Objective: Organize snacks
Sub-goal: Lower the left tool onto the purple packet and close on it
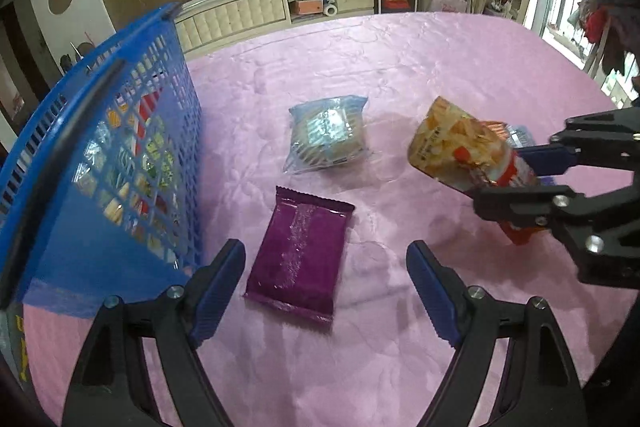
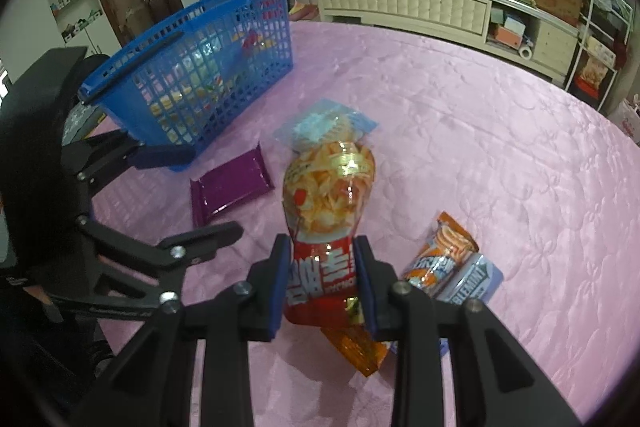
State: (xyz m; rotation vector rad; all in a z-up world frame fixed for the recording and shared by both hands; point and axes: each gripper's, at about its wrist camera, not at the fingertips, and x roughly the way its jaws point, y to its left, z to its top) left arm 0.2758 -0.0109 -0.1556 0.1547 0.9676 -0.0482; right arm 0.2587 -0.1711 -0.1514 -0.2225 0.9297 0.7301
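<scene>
A tabletop (image 1: 440, 67) under a pink, floral-embossed cloth is carrying a blue plastic basket (image 1: 132, 131) at its left. A purple packet (image 1: 298, 251) is lying flat just beside the basket, a clear blue-edged biscuit pack (image 1: 328, 135) beyond it, and an orange snack pack (image 2: 444, 251) overlapping a pale blue packet (image 2: 476, 277) well apart at the right.

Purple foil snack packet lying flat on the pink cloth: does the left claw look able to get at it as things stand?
Probably yes. The left claw stands open with the purple foil snack packet flat between its fingers, nothing lying over it. The blue plastic basket sits close beside, and the right claw is off to the side, shut on a chip bag.
</scene>
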